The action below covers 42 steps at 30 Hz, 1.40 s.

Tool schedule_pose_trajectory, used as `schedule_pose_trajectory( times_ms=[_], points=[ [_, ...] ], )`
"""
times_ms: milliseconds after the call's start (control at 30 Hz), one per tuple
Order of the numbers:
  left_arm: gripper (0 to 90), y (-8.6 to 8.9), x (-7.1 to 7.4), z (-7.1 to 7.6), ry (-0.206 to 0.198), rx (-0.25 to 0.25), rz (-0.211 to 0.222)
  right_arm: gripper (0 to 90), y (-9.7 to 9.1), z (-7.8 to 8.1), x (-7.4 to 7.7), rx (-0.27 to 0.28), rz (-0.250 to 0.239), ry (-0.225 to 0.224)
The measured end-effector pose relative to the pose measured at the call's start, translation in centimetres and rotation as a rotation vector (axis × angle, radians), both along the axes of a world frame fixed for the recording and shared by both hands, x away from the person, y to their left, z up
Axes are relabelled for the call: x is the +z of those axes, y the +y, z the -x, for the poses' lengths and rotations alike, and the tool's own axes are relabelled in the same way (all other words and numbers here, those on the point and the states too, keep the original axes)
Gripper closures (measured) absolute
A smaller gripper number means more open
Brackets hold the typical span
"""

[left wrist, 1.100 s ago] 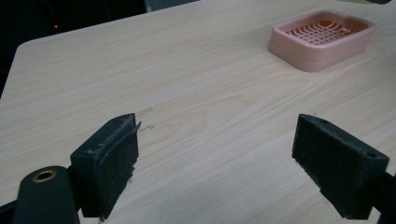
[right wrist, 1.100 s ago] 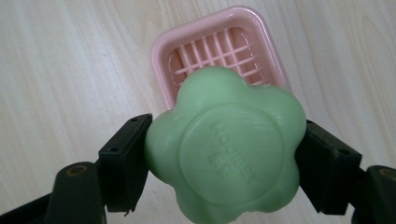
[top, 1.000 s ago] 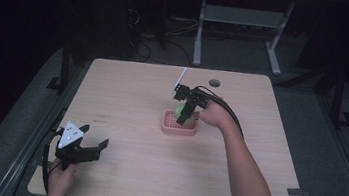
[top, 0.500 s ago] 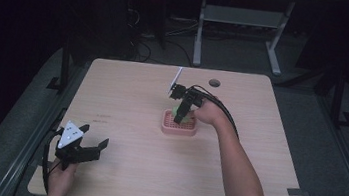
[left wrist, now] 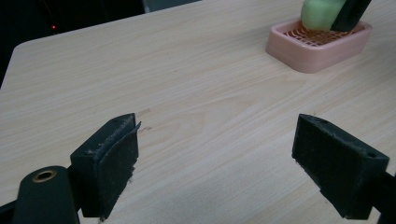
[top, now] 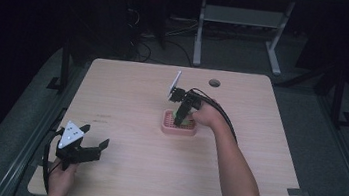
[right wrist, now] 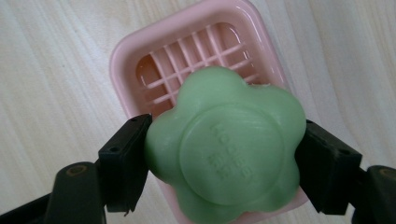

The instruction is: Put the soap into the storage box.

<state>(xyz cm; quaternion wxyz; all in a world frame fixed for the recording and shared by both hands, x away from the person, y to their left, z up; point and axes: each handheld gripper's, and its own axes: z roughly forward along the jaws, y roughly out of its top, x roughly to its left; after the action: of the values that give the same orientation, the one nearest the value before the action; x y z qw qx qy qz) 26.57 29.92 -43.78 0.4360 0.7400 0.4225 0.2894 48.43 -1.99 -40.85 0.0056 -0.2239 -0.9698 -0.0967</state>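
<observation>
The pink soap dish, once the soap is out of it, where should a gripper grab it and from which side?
Probably across the two long walls of the pink soap dish, coming straight down from above. Its rim is raised, it sits flat on the table, and the slotted floor gives no hold. For now, the right gripper holds the green soap over it.

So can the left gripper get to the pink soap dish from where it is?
Probably yes. The left gripper is open, with bare table between it and the pink soap dish. But the right gripper holds the green soap right over the dish, so it might bump it.
</observation>
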Motion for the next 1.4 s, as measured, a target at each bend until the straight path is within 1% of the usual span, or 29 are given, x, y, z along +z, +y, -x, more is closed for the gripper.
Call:
schedule_pose_trajectory(
  times_ms=[167, 367, 567, 667, 767, 1000, 1200, 1267, 1400],
  points=[
    [14.3, 0.0, 0.0, 0.0, -0.001, -0.003, 0.001, 25.6, -0.1, -0.1, -0.3, -0.005, -0.001, 0.004],
    [14.3, 0.0, 0.0, 0.0, 0.0, -0.008, -0.014, 25.5, 0.0, -0.1, -0.4, -0.011, -0.004, 0.007],
    [14.3, 0.0, 0.0, 0.0, 0.0, -0.006, -0.009, 25.4, 0.3, 0.0, -0.4, -0.014, -0.002, -0.008],
    [14.3, 0.0, 0.0, 0.0, 0.001, -0.003, -0.006, 25.3, 0.4, 0.0, -0.5, -0.011, 0.0, 0.002],
    [14.3, 0.0, 0.0, 0.0, 0.0, -0.001, -0.003, 25.3, 0.4, 0.0, -0.4, -0.01, -0.001, -0.003],
    [14.3, 0.0, 0.0, 0.0, 0.0, -0.006, -0.008, 25.5, 0.0, 0.1, 0.2, -0.023, -0.026, -0.003],
    [14.3, 0.0, 0.0, 0.0, 0.0, -0.004, -0.007, 24.0, -0.4, 0.2, 0.4, -0.036, -0.026, -0.008],
    [14.3, 0.0, 0.0, 0.0, 0.0, -0.006, -0.011, 23.9, -0.6, 0.3, 0.4, -0.04, -0.036, -0.006],
    [14.3, -0.1, 0.0, 0.0, 0.001, -0.01, -0.014, 23.8, -0.9, 0.5, 0.3, -0.04, -0.031, -0.007]
  ],
)
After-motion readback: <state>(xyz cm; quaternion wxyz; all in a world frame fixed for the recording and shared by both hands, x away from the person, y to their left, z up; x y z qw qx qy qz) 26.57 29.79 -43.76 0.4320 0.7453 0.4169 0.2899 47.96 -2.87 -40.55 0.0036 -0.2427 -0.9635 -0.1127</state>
